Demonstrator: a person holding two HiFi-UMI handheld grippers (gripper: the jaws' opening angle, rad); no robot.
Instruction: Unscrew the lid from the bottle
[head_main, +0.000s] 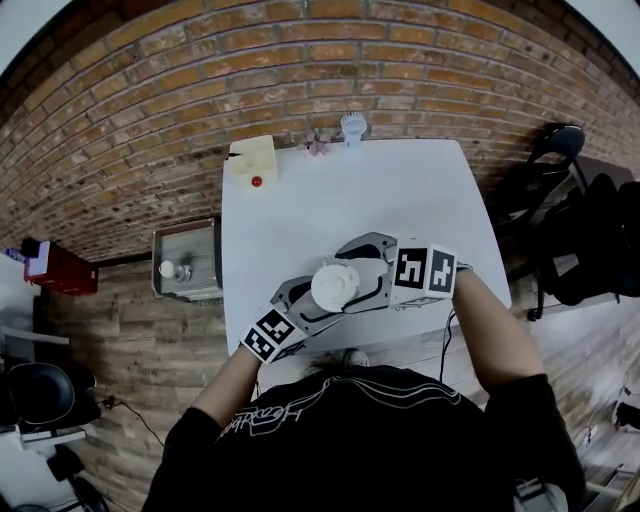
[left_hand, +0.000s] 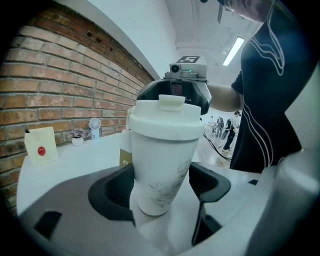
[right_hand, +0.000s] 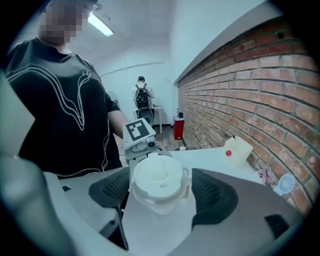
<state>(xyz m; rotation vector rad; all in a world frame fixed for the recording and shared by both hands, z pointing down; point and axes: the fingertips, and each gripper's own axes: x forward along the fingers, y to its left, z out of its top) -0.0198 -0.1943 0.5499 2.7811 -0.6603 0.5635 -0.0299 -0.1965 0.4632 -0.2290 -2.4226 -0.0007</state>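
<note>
Left hand-held gripper (left_hand: 166, 189) clamps bottle (left_hand: 161, 162) | white, upright | lid (left_hand: 167, 120) on

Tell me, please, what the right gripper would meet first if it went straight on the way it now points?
The white lid, already between the right gripper's open jaws; it would probably touch it almost at once, though depth is unclear.

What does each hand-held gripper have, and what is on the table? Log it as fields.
left hand-held gripper: shut on the bottle, low on its body
right hand-held gripper: jaws apart around the lid, a slight gap at one pad
lid: on the bottle
bottle: upright, above the white table
table's far edge: cream box with a red dot, small fan
</note>
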